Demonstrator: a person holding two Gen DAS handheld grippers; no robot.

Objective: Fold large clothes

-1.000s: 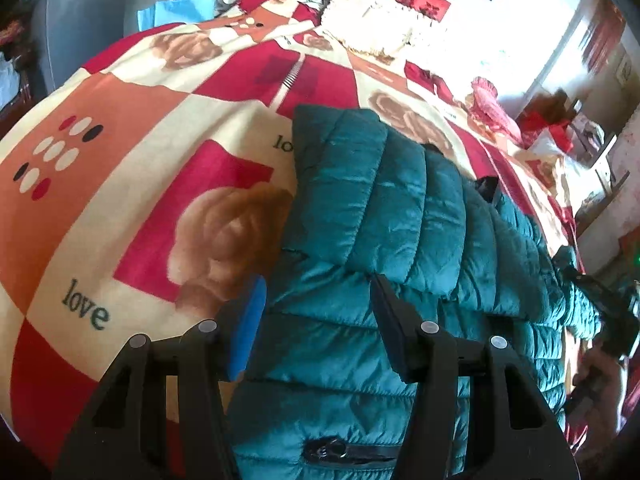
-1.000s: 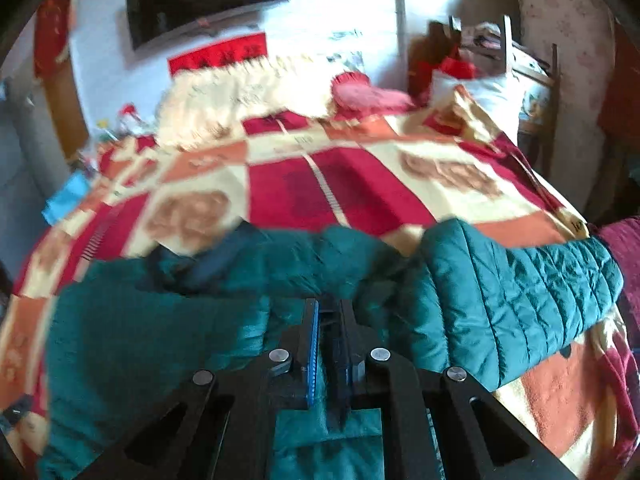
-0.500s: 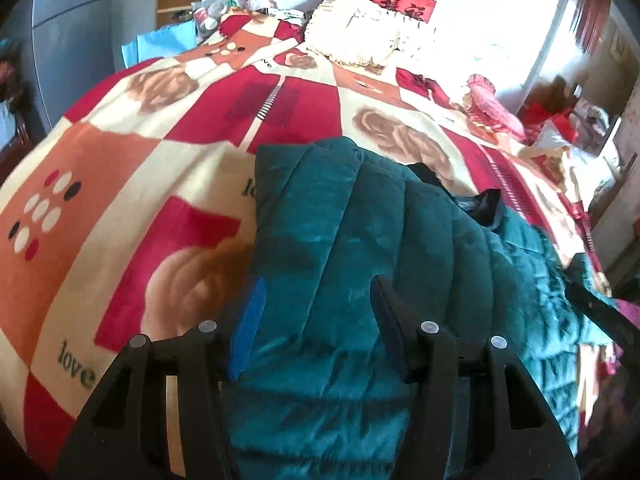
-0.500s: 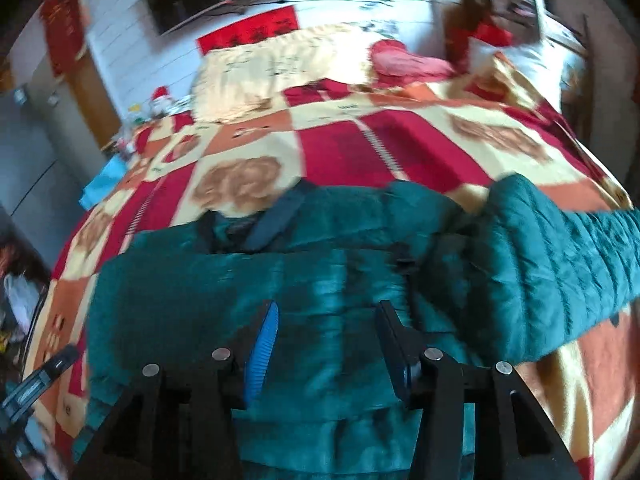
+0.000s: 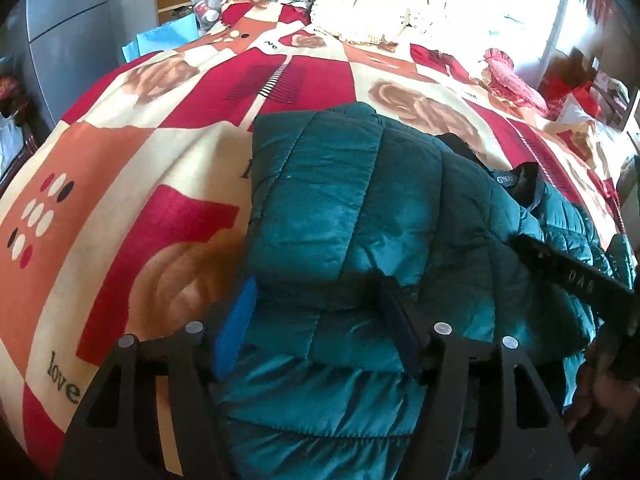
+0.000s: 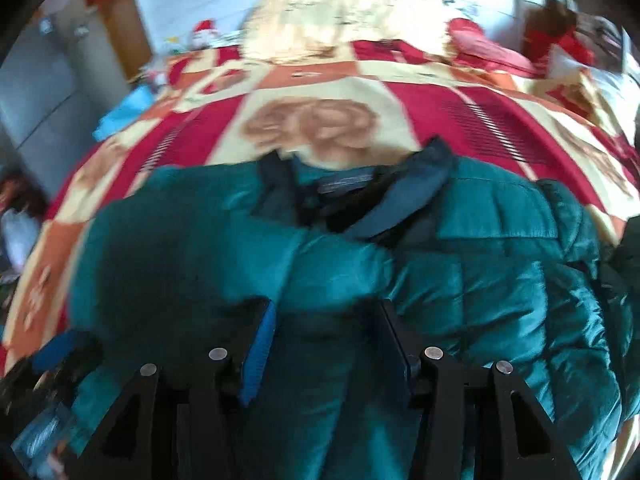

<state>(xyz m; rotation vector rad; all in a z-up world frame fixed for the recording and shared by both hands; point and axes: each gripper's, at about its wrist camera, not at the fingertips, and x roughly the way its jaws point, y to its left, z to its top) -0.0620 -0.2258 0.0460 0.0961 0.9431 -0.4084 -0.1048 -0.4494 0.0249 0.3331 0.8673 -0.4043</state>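
jaws of the left gripper stand wide apart with nothing between the pads, poised over the teal quilted jacket; jaws of the right gripper likewise stand wide, gripping nothing, above the same jacket. a second earlier the right jaws were pinched narrow on a fold of teal cloth and had parted by half a second ago; the left jaws were wide throughout. over that second the left view has drawn in on the jacket, so that the folded sleeve panel lying across the body now fills the middle of the picture. in the right view the sleeve that hung out to the right a second ago is no longer spread over the bedspread; the dark collar sits at centre, though this picture is blurred. the jacket lies on the red, orange and cream bedspread, toward its near edge. a cream pillow rests at the head of the bed. no containers can be made out.
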